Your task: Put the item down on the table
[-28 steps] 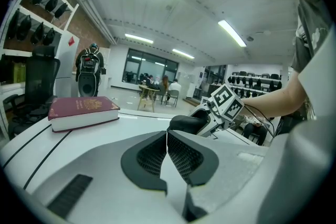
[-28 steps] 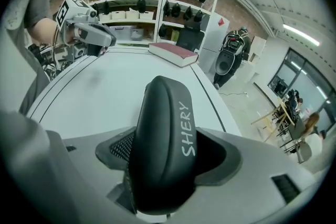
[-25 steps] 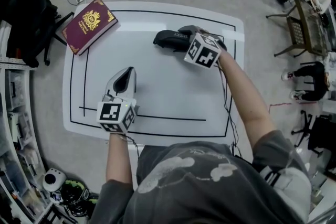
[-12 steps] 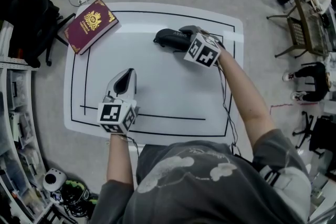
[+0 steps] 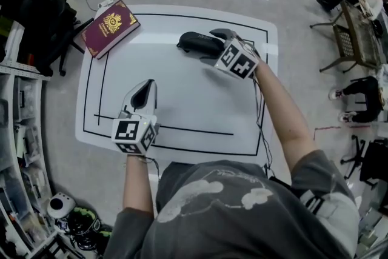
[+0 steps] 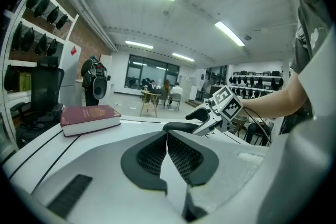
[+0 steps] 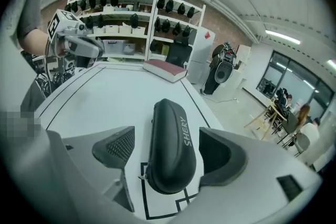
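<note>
Step in hand: release of the black case (image 7: 170, 144) onto the table (image 5: 182, 100); judged nearly complete.
Case position: flat on the white surface near the far edge, right of the middle, inside the black border line. Its near end lies over a small black-outlined box.
Right gripper (image 7: 165, 153): jaws opening and spread wide. The case lies lengthwise between them, and neither pad (image 7: 118, 147) presses on it; a gap shows on each side.
Left gripper (image 6: 168, 136): jaws pressed together with nothing between them, held over the left half of the table toward the near edge, well apart from the case.
Procedure: let the jaws finish spreading. Draw the right gripper straight back along the case's long axis, toward the near right corner. Keep both pads level and clear of the case sides.
Caution: a sideways or early pull would probably drag or spin the case, since its smooth shell should slide easily on this surface.
Bystander item: a maroon book (image 5: 111, 27) at the far left corner, overhanging the edge; not in the withdrawal path.
Hidden, head view: the right gripper covers the case's near end, and the jaw gap cannot be read there.
Hidden, right gripper view: the underside of the case, so full contact with the table is inferred, not seen.
Cut off: the table's near edge, partly covered by the person's body.
</note>
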Demonstrator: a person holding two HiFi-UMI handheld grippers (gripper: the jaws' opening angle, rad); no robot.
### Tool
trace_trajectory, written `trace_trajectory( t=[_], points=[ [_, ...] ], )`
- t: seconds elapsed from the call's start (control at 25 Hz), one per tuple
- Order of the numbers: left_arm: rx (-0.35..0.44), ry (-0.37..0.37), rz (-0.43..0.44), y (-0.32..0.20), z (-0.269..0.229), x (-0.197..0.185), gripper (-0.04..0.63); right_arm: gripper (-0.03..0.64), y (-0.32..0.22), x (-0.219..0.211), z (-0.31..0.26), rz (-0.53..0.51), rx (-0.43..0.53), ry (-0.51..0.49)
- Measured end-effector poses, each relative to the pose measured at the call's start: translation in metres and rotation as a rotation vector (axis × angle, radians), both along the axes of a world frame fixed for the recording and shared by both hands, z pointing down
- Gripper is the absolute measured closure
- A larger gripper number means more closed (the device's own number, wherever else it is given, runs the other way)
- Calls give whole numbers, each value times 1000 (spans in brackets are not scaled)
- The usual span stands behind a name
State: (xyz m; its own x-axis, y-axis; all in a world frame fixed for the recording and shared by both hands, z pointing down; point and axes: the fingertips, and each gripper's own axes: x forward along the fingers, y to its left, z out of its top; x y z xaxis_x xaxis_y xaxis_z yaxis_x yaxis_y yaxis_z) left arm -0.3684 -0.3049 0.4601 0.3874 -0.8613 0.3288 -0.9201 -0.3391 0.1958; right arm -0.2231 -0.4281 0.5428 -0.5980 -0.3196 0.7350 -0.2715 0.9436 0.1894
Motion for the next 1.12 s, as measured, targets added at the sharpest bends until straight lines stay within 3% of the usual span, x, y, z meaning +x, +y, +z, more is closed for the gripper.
trace_trajectory(
  t=[0.28,0.44,0.52,0.68,0.88,1.12],
  points=[
    [53,-23,-47,30,-27,18,589,306,19,17,-43,35,89,-90],
    [72,-25,-76,56,-38,37,589,407,38,32,-62,78,114,-149],
    [79,-22,-93,69,-41,45,589,488,48,40,-70,103,119,-177],
    [98,-20,-126,95,-48,64,589,565,73,55,-81,128,94,-233],
    [130,-35,-168,125,-61,93,589,615,109,77,-88,103,50,-287],
    [149,-44,-252,169,-64,127,589,618,161,100,-106,47,9,-399]
  ],
)
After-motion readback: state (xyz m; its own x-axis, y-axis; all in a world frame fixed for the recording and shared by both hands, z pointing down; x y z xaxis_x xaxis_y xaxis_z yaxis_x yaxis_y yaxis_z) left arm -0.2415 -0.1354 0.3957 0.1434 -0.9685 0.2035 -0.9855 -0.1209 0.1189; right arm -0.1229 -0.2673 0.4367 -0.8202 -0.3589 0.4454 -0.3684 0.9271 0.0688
